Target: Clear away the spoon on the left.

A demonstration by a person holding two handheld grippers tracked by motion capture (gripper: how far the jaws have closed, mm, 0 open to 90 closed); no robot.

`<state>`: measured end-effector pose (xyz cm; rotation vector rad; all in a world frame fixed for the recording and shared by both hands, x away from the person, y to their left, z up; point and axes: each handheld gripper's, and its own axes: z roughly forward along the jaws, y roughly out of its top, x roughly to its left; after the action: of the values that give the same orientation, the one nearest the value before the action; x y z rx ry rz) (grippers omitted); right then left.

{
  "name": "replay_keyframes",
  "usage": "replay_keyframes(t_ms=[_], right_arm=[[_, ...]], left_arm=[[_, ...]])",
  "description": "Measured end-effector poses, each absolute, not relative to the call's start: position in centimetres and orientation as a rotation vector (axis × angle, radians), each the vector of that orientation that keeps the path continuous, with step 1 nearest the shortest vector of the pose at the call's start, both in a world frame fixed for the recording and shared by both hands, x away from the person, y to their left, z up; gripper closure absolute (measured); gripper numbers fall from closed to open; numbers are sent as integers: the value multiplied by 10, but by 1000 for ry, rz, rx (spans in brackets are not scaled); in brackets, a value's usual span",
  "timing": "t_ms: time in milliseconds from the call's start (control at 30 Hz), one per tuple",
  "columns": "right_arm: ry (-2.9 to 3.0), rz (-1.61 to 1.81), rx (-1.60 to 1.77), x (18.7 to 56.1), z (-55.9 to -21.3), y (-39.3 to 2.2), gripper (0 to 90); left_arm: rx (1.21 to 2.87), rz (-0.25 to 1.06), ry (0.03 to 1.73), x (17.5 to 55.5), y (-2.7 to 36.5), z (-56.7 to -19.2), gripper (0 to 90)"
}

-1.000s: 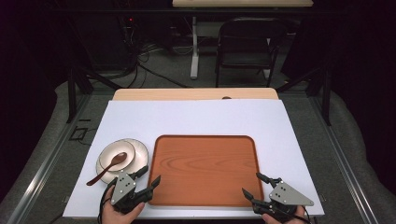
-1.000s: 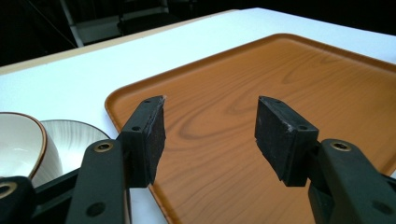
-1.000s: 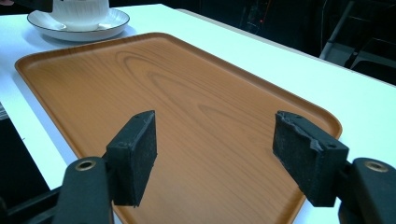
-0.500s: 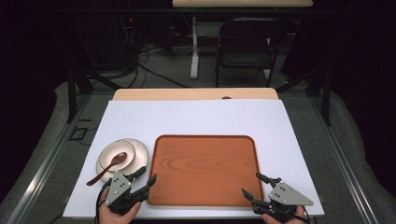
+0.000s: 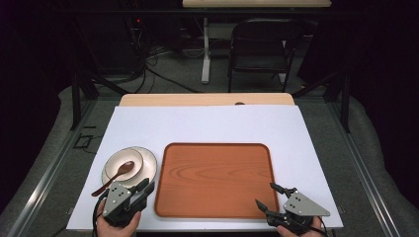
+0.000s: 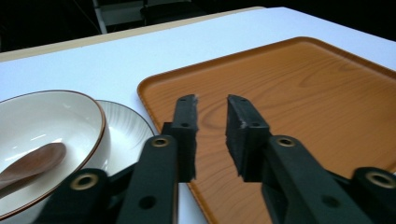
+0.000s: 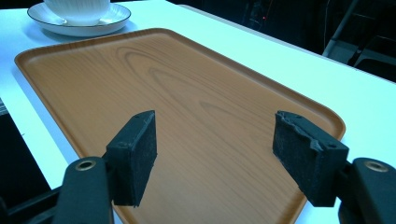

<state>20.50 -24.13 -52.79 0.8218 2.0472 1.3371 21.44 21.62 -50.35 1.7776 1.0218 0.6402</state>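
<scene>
A black folding chair stands beyond the table's far edge, with cables on the floor.

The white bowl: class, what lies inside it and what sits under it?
Inside the bowl lies a wooden spoon, its handle sticking out over the rim. Under it sits a white plate; the plate's middle is covered by the bowl.

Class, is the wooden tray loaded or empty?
Empty. The tray shows bare wood grain across its surface; the bowl sits beside it.
</scene>
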Motion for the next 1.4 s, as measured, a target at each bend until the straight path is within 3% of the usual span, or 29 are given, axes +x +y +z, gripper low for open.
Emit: replay_keyframes(t_ms=[133, 333, 1400], right_arm=[[2049, 1335, 821, 205, -528, -241, 303], [2048, 1338, 821, 205, -528, -241, 303], [2051, 1337, 808, 205, -528, -242, 303]], left_arm=[[1781, 658, 1061, 213, 220, -501, 844], [1756, 677, 1129, 212, 231, -496, 895], [1729, 732, 1308, 203, 274, -501, 900]])
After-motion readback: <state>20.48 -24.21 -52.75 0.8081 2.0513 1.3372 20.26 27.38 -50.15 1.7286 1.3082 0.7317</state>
